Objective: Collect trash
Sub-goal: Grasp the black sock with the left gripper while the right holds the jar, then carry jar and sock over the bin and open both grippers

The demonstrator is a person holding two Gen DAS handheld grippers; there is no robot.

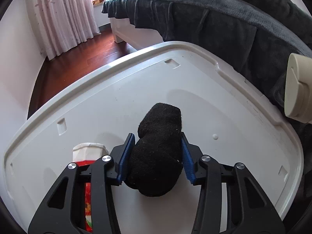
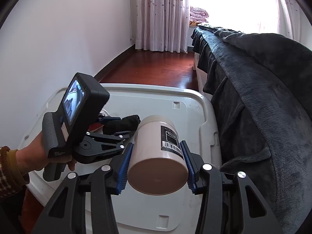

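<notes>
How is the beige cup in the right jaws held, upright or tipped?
Tipped. The cup lies nearly on its side between the blue pads, its flat base facing the camera. Full or empty: cannot tell.

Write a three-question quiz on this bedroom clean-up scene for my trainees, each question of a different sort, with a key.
1. True or false: the left tool has a black sock between its blue pads.
2. Multiple choice: what does the right tool grip? A) a glass bottle B) a beige cylindrical container with a barcode label C) a folded towel
3. Fill in: both items are over a white plastic ____, which stands beside the bed with the dark grey blanket.

Key: 1 true; 2 B; 3 lid
</notes>
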